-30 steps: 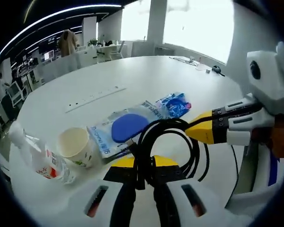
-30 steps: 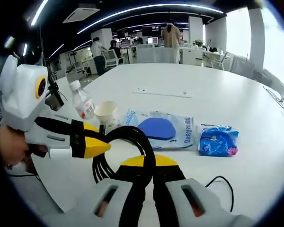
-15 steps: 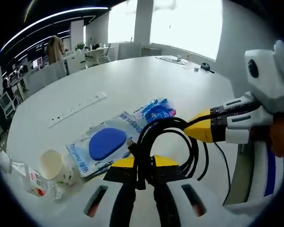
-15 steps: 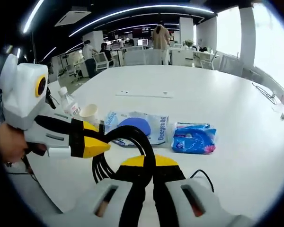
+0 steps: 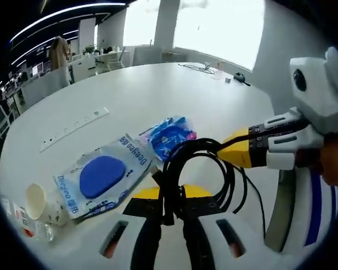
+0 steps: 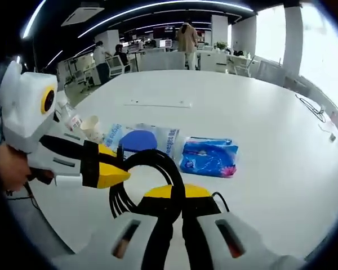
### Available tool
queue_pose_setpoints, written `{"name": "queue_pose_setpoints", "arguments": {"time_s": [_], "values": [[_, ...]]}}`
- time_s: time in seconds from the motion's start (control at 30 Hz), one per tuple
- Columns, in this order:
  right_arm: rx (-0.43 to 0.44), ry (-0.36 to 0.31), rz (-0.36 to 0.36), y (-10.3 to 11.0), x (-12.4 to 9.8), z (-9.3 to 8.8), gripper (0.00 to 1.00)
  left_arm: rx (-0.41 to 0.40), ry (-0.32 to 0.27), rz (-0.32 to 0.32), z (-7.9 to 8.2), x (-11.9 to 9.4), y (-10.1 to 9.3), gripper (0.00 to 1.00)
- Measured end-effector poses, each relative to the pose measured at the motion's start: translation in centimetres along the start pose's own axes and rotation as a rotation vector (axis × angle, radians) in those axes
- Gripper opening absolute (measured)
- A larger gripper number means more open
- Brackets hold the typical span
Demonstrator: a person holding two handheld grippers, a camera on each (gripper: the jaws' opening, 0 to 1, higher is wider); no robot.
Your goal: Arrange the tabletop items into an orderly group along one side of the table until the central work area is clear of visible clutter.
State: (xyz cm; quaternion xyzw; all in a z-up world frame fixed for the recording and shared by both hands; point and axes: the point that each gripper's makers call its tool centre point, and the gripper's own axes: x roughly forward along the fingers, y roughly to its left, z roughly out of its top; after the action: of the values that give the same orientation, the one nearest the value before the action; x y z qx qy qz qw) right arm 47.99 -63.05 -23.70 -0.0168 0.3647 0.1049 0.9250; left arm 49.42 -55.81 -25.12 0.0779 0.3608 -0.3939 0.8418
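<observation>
Both grippers clamped on one coiled black cable [image 5: 200, 169] above a round white table [image 5: 158, 90]. Left gripper [image 5: 170, 197] with its yellow-tipped jaws shut on the coil's near side, loops rising just beyond the fingertips; right gripper [image 5: 242, 152] reaching in from the right of the left gripper view, its yellow tips pinching the same coil at its far edge, a hand [image 5: 335, 169] behind it. In the right gripper view, the right gripper [image 6: 172, 197] closed on the cable [image 6: 149, 174] likewise, the left gripper [image 6: 110, 174] entering from the left and gripping the loop beside it.

Ahead of the left gripper's fingers and slightly left, a clear packet with a blue oval pad [image 5: 101, 177] flat on the table; just beyond the coil, a blue wipes pack [image 5: 169, 135] touching that packet's corner. Farther left of the fingers, a paper cup [image 5: 42, 202] on its side beside a plastic bottle [image 5: 22, 222]. A white strip [image 5: 73, 128] well beyond the packet. Same row ahead of the right gripper's fingers: wipes pack [image 6: 208, 157], packet [image 6: 138, 140], cup [image 6: 93, 128], bottle [image 6: 70, 118].
</observation>
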Motion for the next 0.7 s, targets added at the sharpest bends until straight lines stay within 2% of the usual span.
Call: {"name": "queue_pose_setpoints", "arguments": {"time_s": [0.17, 0.4, 0.7], "values": [[-0.012, 0.042, 0.021, -0.6, 1.4, -0.9, 0.01, -0.023, 0.032, 0.003, -0.8, 1.3, 0.1, 0.1], [-0.03, 0.093, 0.05, -0.7, 3.8, -2.0, 0.01, -0.065, 0.088, 0.018, -2.4, 3.1, 1.2, 0.1], [-0.033, 0.143, 0.06, -1.3, 6.0, -3.1, 0.01, -0.099, 0.128, 0.019, -3.4, 4.9, 1.8, 0.1]]}}
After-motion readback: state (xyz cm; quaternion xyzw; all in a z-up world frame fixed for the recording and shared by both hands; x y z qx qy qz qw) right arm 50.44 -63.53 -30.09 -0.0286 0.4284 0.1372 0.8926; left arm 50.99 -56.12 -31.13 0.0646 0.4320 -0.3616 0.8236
